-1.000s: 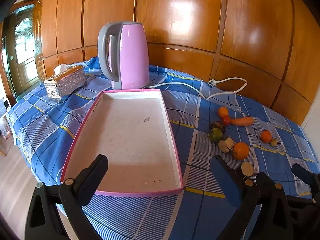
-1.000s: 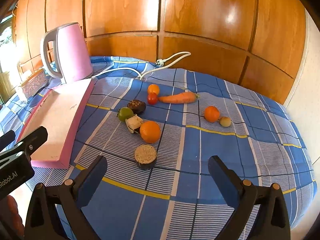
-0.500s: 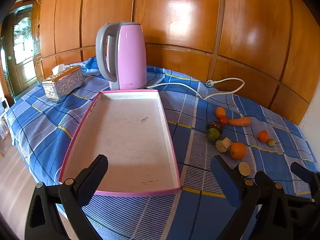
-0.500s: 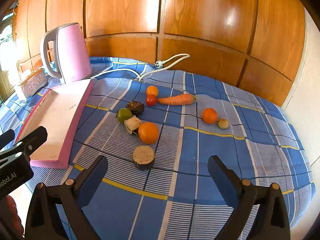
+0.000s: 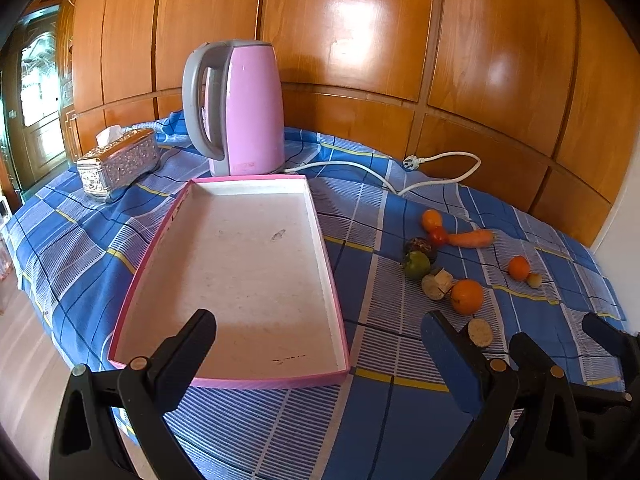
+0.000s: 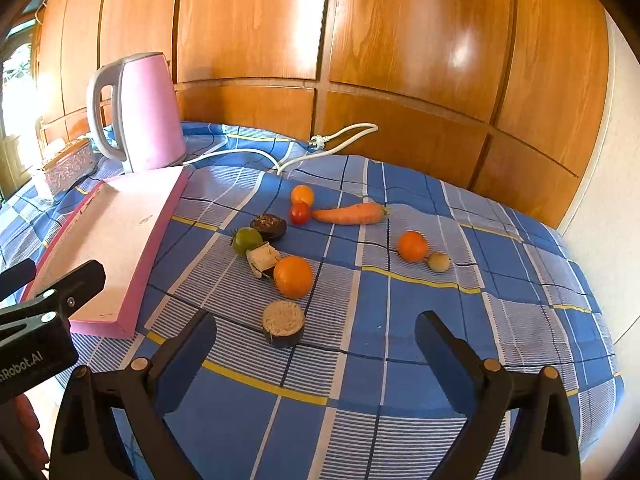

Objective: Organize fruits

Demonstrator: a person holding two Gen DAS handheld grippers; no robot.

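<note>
pink tray [image 6: 120,236] partly hidden behind left gripper [image 6: 52,300], far rim unseen.

Both tools are matte black plastic: the left tool [image 5: 320,336] and right tool [image 6: 316,336] carry blue-faced fingers [image 6: 444,356], brass-coloured rivets, and white "Robot.AI" lettering on one body.

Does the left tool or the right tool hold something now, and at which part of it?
Nothing is held. The left tool and the right tool are both open, with only tablecloth between the fingers.
</note>
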